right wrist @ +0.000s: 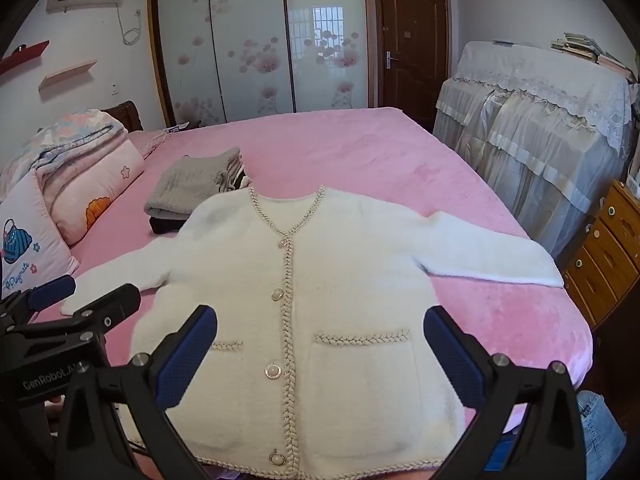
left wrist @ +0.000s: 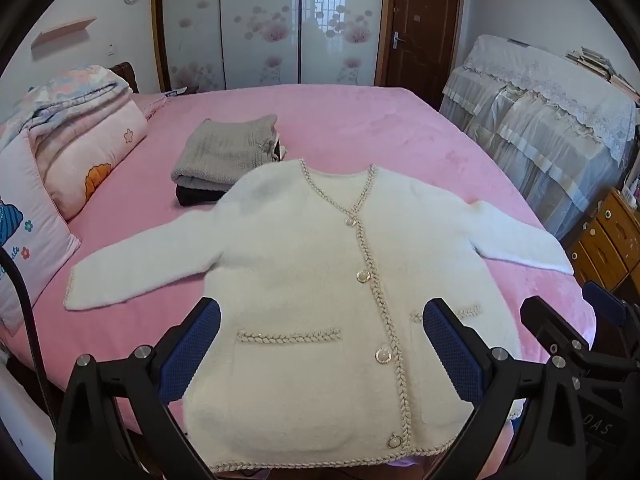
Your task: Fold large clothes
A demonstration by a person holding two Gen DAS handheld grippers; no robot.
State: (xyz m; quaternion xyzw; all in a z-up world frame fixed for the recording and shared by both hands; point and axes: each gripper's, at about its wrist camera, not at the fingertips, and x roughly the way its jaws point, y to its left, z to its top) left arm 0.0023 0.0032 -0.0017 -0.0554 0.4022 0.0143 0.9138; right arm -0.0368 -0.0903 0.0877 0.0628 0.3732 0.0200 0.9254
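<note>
A bedroom around a pink-sheeted bed

The pink plush bed sheet [left wrist: 360, 120] spreads wide; pastel floral folded quilts [left wrist: 76, 120] and a pink cartoon-print pillow [right wrist: 28, 240] lie at its left edge. Behind stand frosted sliding wardrobe doors with pink flowers [right wrist: 256, 40], a dark brown wooden door [right wrist: 412, 40], lace-covered furniture [left wrist: 540, 112] and a yellow wooden drawer chest [right wrist: 608, 248].

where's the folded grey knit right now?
In both wrist views the folded grey knit sits on the pink bed, stacked on a dark garment, just beyond the white cardigan's left shoulder, right of the pillows.
</note>
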